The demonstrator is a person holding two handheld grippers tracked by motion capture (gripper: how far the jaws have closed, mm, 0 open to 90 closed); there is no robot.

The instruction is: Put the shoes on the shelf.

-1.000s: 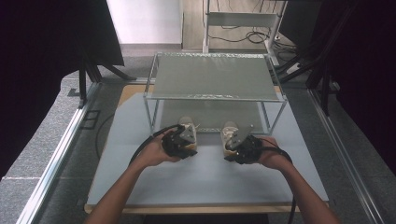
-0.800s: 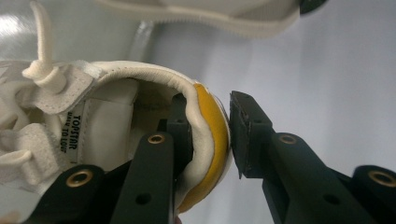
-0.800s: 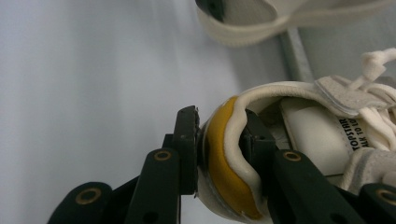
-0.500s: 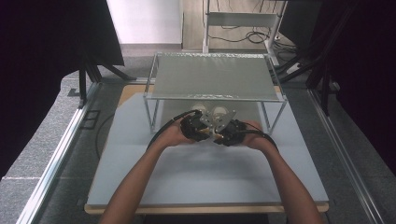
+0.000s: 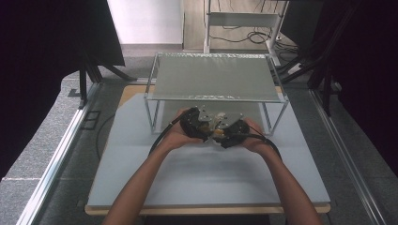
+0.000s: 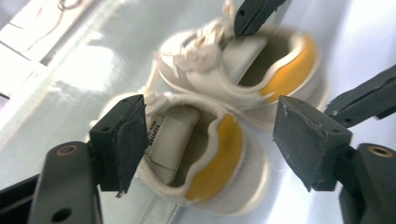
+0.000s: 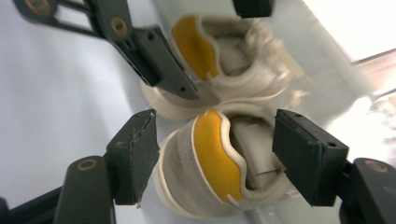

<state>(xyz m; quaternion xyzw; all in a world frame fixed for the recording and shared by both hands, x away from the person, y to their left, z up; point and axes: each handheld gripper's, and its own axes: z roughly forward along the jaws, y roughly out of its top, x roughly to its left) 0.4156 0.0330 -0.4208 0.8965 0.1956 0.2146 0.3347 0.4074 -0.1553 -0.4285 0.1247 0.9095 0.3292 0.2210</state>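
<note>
Two small white shoes with yellow heel linings were parked side by side on the grey table [image 5: 206, 178], right at the front edge of the metal rack [image 5: 213, 77], roughly 12 o'clock from the person. The left gripper [image 6: 210, 140] was spread wide around the near shoe [image 6: 196, 154], not clamped. The right gripper [image 7: 215, 154] was likewise opened around the other shoe [image 7: 224, 163], pads apart from it. Both grippers were held nearly touching.

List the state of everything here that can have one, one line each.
Left gripper: open, jaws astride one shoe's heel.
Right gripper: open, jaws astride the other shoe.
Left shoe: upright on the table, laces loose.
Right shoe: upright, beside its pair.
Wire shelf: standing, top bare.
</note>
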